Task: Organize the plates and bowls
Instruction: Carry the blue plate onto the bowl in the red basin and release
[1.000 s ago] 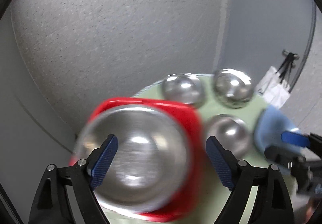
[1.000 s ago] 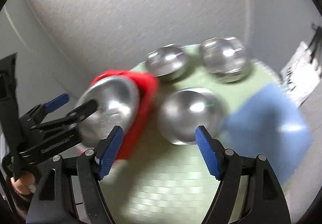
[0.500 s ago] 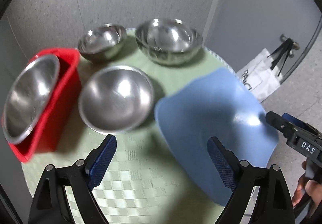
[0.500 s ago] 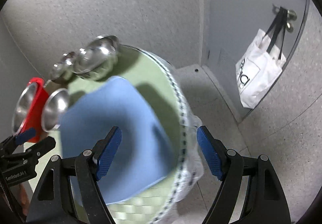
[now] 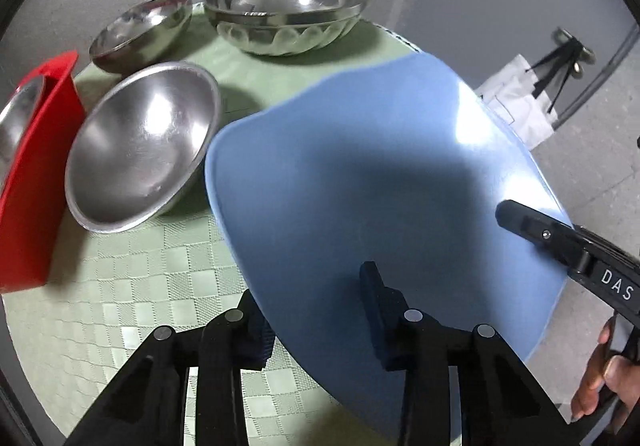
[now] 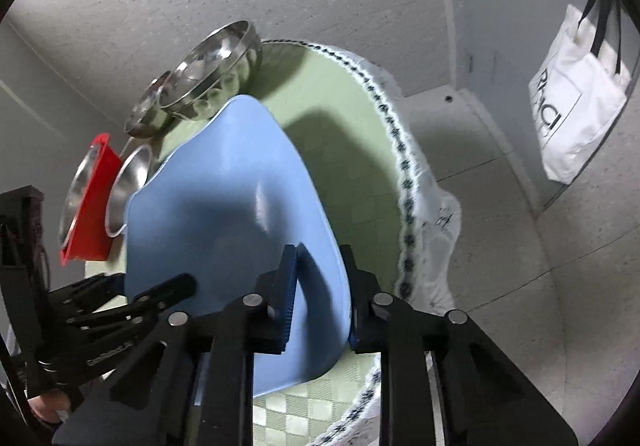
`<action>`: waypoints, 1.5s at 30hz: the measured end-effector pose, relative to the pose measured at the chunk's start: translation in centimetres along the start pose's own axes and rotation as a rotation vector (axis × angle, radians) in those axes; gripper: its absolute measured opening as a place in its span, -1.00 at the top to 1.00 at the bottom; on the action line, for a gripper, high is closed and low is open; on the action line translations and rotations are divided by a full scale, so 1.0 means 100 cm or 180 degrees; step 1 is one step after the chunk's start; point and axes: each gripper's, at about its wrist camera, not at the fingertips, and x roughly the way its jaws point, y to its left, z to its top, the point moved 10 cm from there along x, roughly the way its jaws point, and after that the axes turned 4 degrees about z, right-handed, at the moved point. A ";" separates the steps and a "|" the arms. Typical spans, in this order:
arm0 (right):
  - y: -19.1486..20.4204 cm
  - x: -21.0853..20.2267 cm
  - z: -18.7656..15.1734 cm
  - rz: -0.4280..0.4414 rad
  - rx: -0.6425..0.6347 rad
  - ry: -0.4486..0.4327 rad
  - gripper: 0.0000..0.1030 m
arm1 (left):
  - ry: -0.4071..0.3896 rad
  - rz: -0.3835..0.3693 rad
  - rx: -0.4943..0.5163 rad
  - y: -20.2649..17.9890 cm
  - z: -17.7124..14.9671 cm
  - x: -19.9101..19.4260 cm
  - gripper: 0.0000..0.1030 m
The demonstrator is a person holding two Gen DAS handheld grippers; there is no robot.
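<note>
A large blue plate (image 5: 376,181) lies tilted on the green table mat (image 5: 132,286). My left gripper (image 5: 316,310) is shut on its near edge. My right gripper (image 6: 318,286) is shut on its right edge; the plate fills the middle of the right wrist view (image 6: 224,197). Three steel bowls stand beyond it: a near one (image 5: 140,141), a small one (image 5: 140,29) and a big one (image 5: 284,9). A red plate (image 5: 36,173) at the left holds another steel bowl (image 5: 16,117).
The round table's patterned cloth edge (image 6: 404,181) is close to the right of the plate. A white tote bag (image 6: 576,93) hangs on the wall at the right. Grey walls stand behind the table.
Both grippers swung from the red plate and bowls to the blue plate, and both have closed on its edges. The plate now stands tilted up.
</note>
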 end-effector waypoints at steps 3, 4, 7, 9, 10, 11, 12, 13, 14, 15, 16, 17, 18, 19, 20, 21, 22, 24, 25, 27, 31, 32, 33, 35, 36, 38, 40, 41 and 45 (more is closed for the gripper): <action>0.003 -0.010 -0.002 0.0011 0.0010 -0.0078 0.74 | -0.0128 -0.0021 0.0057 0.004 0.004 -0.009 0.47; 0.006 -0.015 -0.003 0.0023 0.0018 -0.0093 0.79 | -0.0160 -0.0061 0.0061 0.005 0.004 -0.014 0.54; 0.015 -0.033 -0.004 0.0041 0.0052 -0.0188 0.79 | -0.0297 -0.0229 0.0084 0.007 0.007 -0.034 0.52; 0.028 -0.049 -0.002 0.0027 0.0031 -0.0314 0.79 | -0.0434 -0.0332 0.0096 0.013 0.008 -0.054 0.52; 0.034 -0.056 -0.001 0.0025 0.0022 -0.0357 0.79 | -0.0472 -0.0400 0.0086 0.016 0.007 -0.063 0.52; 0.044 -0.064 0.000 0.0028 0.0027 -0.0416 0.79 | -0.0522 -0.0471 0.0063 0.022 0.008 -0.073 0.52; 0.052 -0.069 0.000 0.0035 0.0024 -0.0458 0.79 | -0.0581 -0.0513 0.0048 0.030 0.010 -0.082 0.52; 0.062 -0.074 0.001 0.0043 0.0010 -0.0491 0.78 | -0.0656 -0.0547 0.0046 0.040 0.013 -0.093 0.52; 0.076 -0.079 0.003 0.0052 -0.0012 -0.0549 0.78 | -0.0705 -0.0567 0.0046 0.049 0.015 -0.101 0.52; 0.088 -0.082 0.004 0.0045 -0.0036 -0.0590 0.78 | -0.0754 -0.0581 0.0037 0.061 0.017 -0.109 0.52; 0.099 -0.083 0.005 0.0037 -0.0065 -0.0617 0.78 | -0.0804 -0.0585 0.0022 0.075 0.019 -0.116 0.52; 0.115 -0.084 0.007 0.0031 -0.0096 -0.0655 0.78 | -0.0844 -0.0572 0.0012 0.090 0.018 -0.125 0.52; 0.132 -0.083 0.009 0.0038 -0.0118 -0.0690 0.78 | -0.0878 -0.0558 -0.0016 0.107 0.019 -0.133 0.52; 0.146 -0.080 0.010 0.0052 -0.0145 -0.0702 0.77 | -0.0904 -0.0552 -0.0053 0.124 0.020 -0.138 0.52; 0.166 -0.075 0.012 0.0081 -0.0174 -0.0718 0.77 | -0.0937 -0.0550 -0.0100 0.144 0.020 -0.144 0.52; 0.181 -0.071 0.013 0.0109 -0.0194 -0.0727 0.77 | -0.0967 -0.0529 -0.0135 0.163 0.021 -0.148 0.52; 0.201 -0.062 0.014 0.0145 -0.0233 -0.0712 0.77 | -0.0989 -0.0506 -0.0161 0.180 0.022 -0.151 0.54; 0.231 -0.047 0.016 0.0205 -0.0279 -0.0713 0.76 | -0.1028 -0.0442 -0.0218 0.222 0.022 -0.157 0.54; 0.251 -0.036 0.016 0.0241 -0.0301 -0.0686 0.76 | -0.1042 -0.0410 -0.0234 0.236 0.021 -0.159 0.54; 0.278 -0.018 0.017 0.0307 -0.0326 -0.0666 0.75 | -0.1056 -0.0340 -0.0282 0.274 0.020 -0.158 0.54; 0.328 0.023 0.018 0.0397 -0.0373 -0.0557 0.74 | -0.0985 -0.0243 -0.0368 0.332 0.019 -0.148 0.54; 0.339 0.035 0.018 0.0405 -0.0387 -0.0521 0.74 | -0.0965 -0.0232 -0.0377 0.340 0.019 -0.147 0.54; 0.348 0.045 0.017 0.0411 -0.0379 -0.0489 0.73 | -0.0946 -0.0212 -0.0400 0.352 0.019 -0.142 0.54; 0.362 0.066 0.017 0.0443 -0.0363 -0.0386 0.72 | -0.0874 -0.0175 -0.0430 0.373 0.019 -0.130 0.54; 0.367 0.076 0.017 0.0454 -0.0339 -0.0339 0.72 | -0.0831 -0.0173 -0.0443 0.378 0.020 -0.125 0.55; 0.372 0.094 0.015 0.0433 -0.0317 -0.0246 0.71 | -0.0733 -0.0159 -0.0451 0.391 0.018 -0.110 0.55; 0.373 0.111 0.013 0.0417 -0.0282 -0.0165 0.71 | -0.0656 -0.0111 -0.0431 0.402 0.025 -0.092 0.55; 0.372 0.119 0.012 0.0389 -0.0273 -0.0120 0.71 | -0.0607 -0.0086 -0.0423 0.405 0.026 -0.084 0.55; 0.373 0.135 0.010 0.0314 -0.0241 -0.0053 0.68 | -0.0494 -0.0125 -0.0424 0.408 0.032 -0.066 0.55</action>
